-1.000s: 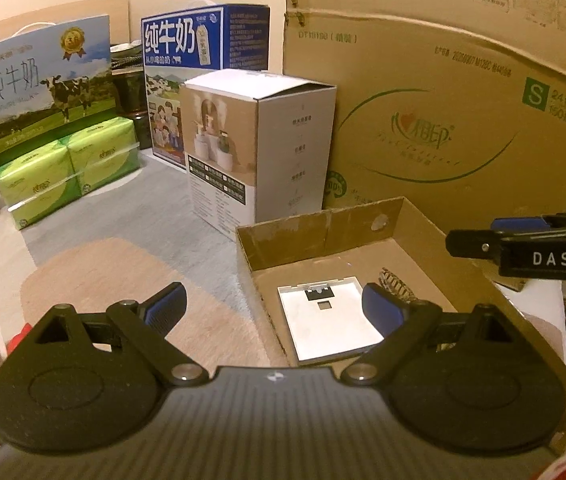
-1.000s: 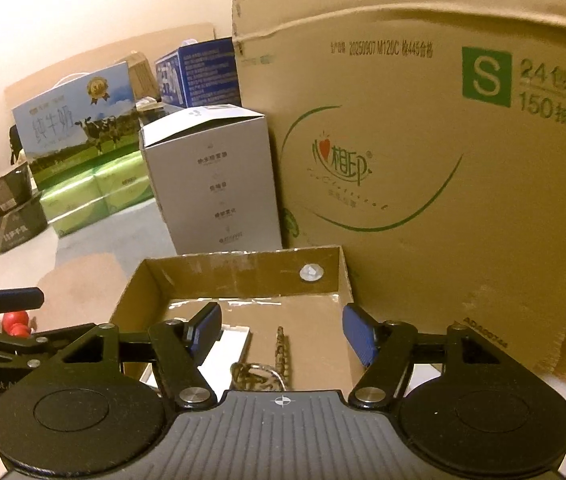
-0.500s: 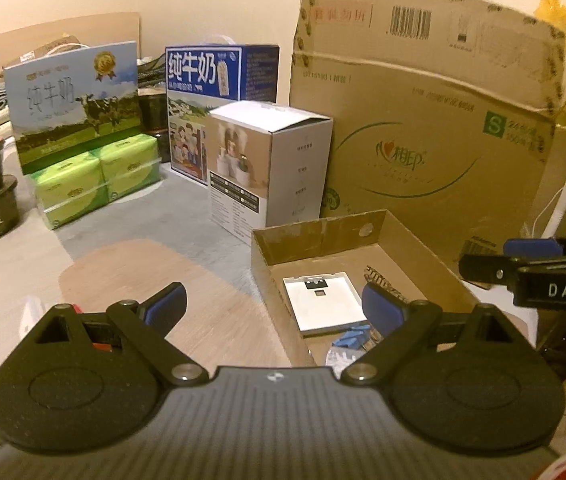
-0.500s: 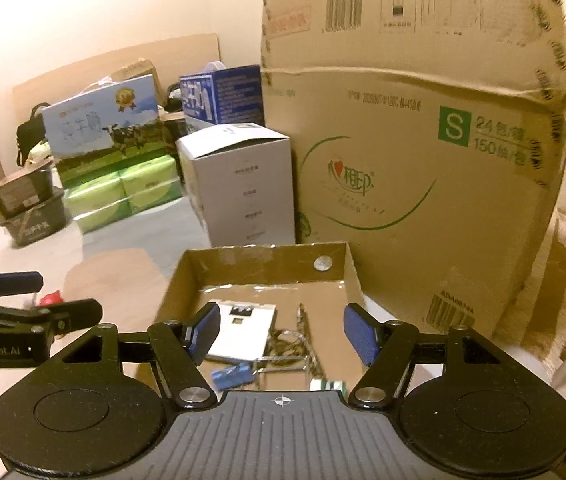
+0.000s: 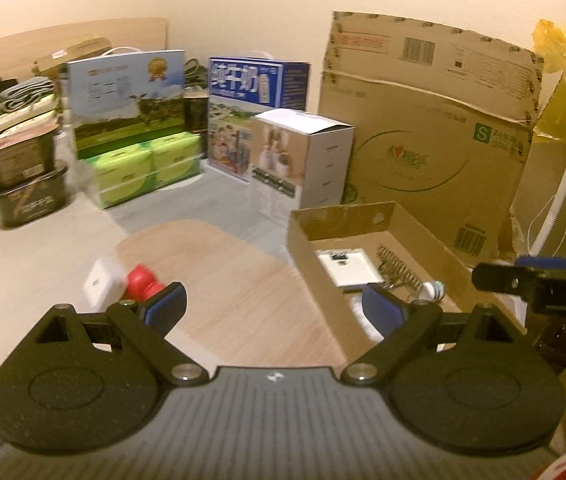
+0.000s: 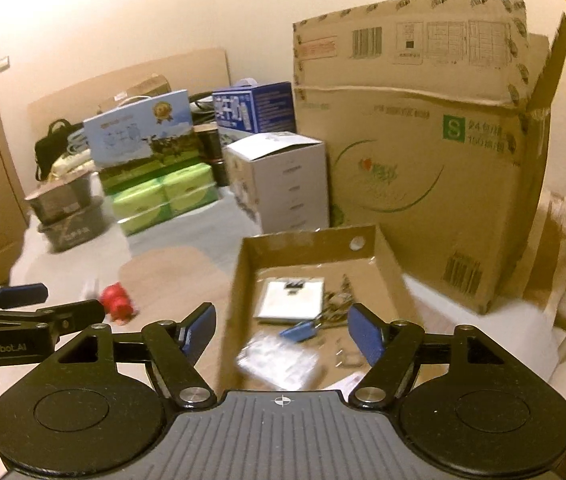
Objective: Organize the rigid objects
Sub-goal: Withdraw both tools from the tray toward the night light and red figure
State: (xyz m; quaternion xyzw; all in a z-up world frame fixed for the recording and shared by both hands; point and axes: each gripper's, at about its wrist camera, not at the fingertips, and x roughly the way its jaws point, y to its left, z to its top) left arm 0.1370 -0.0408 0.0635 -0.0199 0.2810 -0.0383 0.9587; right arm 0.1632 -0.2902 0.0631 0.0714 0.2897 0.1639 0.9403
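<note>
While you hold both tongs above the table, one shallow cardboard tray (image 6: 243,280) lies below the right tongs (image 6: 281,330). Count inside it: one white square card (image 6: 291,300), lying flat with one edge toward the tray's far wall; one metal spring (image 5: 397,268), its long axis running from the far wall toward you; one small blue piece (image 6: 299,330); and one clear packet (image 6: 279,360), blurred, perhaps a plastic bag. Outside the tray, on the wooden mat (image 5: 251,280), stand one red object (image 5: 143,282) and one white block (image 5: 101,286), touching each other, near the left finger of the left tongs (image 5: 275,308).

Your left tongs stand wide apart with nothing between the pads. Your right tongs have just been widening; they are moderately spread and grip nothing, the tray's contents showing below the gap. Behind the tray stand one white box (image 5: 303,164) and one large carton (image 5: 427,140).
</note>
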